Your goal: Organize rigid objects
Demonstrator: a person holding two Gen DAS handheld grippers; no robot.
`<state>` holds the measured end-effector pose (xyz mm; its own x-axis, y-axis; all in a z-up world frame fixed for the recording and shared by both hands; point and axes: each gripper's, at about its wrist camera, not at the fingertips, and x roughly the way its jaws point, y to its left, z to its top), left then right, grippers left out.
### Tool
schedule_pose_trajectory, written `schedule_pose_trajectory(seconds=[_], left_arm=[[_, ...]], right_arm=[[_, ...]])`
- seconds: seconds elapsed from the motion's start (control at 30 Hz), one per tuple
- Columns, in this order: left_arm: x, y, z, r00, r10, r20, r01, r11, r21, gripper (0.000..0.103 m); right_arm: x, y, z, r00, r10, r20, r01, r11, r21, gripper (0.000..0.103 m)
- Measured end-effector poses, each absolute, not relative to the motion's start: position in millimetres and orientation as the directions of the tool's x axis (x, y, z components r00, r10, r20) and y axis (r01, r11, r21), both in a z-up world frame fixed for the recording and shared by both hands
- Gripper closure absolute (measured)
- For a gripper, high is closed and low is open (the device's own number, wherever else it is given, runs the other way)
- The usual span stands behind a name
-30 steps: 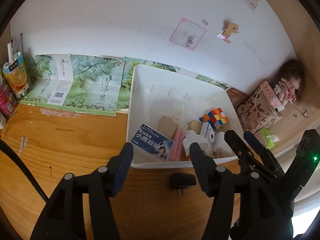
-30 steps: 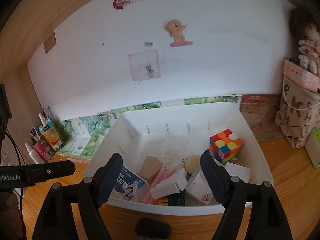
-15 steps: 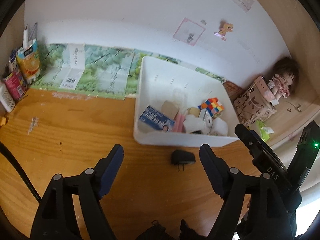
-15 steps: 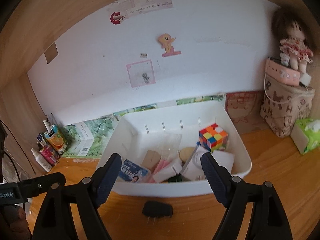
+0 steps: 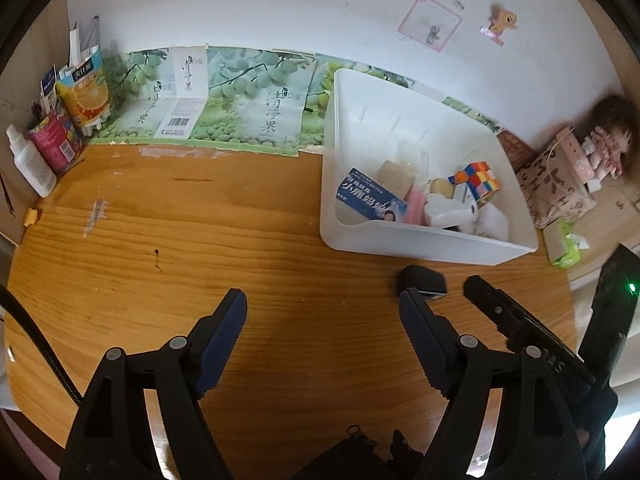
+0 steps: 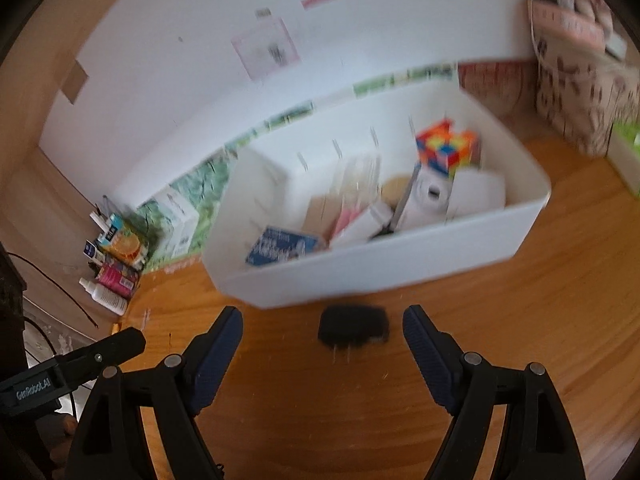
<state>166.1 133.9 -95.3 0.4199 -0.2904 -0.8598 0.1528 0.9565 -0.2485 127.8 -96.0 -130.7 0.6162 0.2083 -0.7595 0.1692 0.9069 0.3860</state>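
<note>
A black plug adapter (image 6: 353,326) lies on the wooden desk (image 5: 200,248) just in front of the near wall of the white bin (image 5: 420,245), its two prongs pointing toward the desk's near edge. The right view is smeared by motion blur, so the plug's outline is soft. In the left view, that gripper's own right finger covers part of the plug. The right gripper (image 6: 322,324) hangs over the plug with jaws released and nothing between the pads. The left gripper (image 5: 322,307) is also released over bare wood; its jaws have just been opening, with nothing between them. Inside the bin sit a colourful puzzle cube (image 5: 476,176), a blue printed box (image 5: 370,202) and some white items, too jumbled to identify. At the desk's far left corner stand cartons (image 5: 82,96) and a white bottle (image 5: 32,162).
</note>
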Motion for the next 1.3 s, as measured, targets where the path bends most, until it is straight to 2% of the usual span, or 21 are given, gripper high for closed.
schedule_pose_trajectory(seconds=[0.37,0.63,0.87,0.97,1.03,1.3], left_arm=[[172,127,-103,0.402,-0.244,-0.883,0.184,0.966,-0.183,0.022],[177,122,-110,0.374,-0.233,-0.898,0.195,0.966,-0.170,0.022],[180,119,-115,0.359,-0.213,-0.908,0.199,0.969,-0.149,0.022],[179,118,-115,0.360,-0.203,-0.910,0.201,0.970,-0.137,0.022],[179,118,-115,0.361,-0.202,-0.910,0.203,0.970,-0.135,0.022],[174,116,-111,0.377,-0.195,-0.905,0.218,0.969,-0.118,0.022]], right_arm=[[158,-86,-182,0.427,0.209,-0.880,0.282,0.893,0.349,0.020],[174,-78,-200,0.352,0.112,-0.929,0.307,0.924,0.228,0.020],[179,-76,-204,0.351,0.051,-0.935,0.296,0.941,0.162,0.021],[178,-72,-204,0.357,0.021,-0.934,0.275,0.953,0.127,0.030],[177,-70,-204,0.362,0.014,-0.932,0.256,0.960,0.114,0.040],[167,-73,-200,0.359,0.046,-0.932,0.250,0.958,0.143,0.040]])
